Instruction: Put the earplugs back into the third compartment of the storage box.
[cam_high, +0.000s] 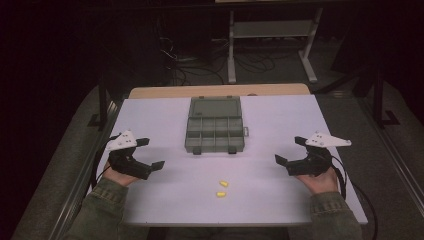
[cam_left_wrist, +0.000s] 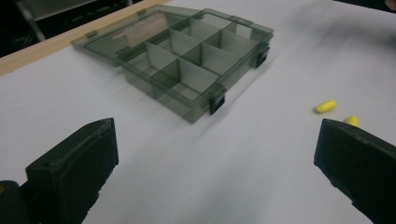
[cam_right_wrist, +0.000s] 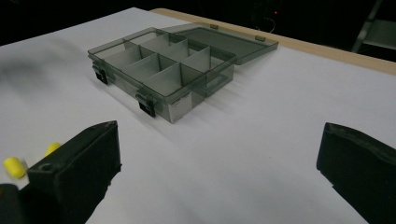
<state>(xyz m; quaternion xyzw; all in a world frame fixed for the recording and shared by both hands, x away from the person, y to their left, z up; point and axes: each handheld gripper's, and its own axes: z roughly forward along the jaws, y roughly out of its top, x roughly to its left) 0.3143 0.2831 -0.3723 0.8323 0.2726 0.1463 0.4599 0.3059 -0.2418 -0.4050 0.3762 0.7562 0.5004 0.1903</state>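
Left gripper (cam_high: 152, 152): held in the person's left hand (cam_high: 120, 176) over the left part of the table, jaws spread wide and holding nothing; a grey three-cornered plate sits on top of it.
Left gripper view: its two black jaws stand far apart at the lower corners, bare table surface between them, the box ahead on the left and both yellow pieces ahead on the right.
Table (cam_high: 280, 200): pale, white-lilac top with a wooden strip (cam_high: 220, 90) along the far edge.
Organiser box (cam_high: 214, 132): smoky grey see-through plastic, in the middle of the table toward the far side, well apart from both grippers. Its lid (cam_high: 215, 107) is swung fully open and lies flat behind the tray. The tray is split by thin walls into two rows of small compartments, all looking empty. Two dark latches (cam_left_wrist: 217, 103) hang on the near wall, and a small handle sits on the right side wall.
Yellow pieces: two small rounded capsule-shaped pieces, bright yellow, lie on the table nearer the person than the box, just beside each other but apart; one (cam_high: 223, 184) sits slightly farther, the other (cam_high: 220, 194) closer to the table's near edge.
Right gripper (cam_high: 290, 149): held in the person's right hand (cam_high: 320, 180) over the right part of the table, jaws wide apart and empty.
Right gripper view: box ahead, yellow pieces at the far left.
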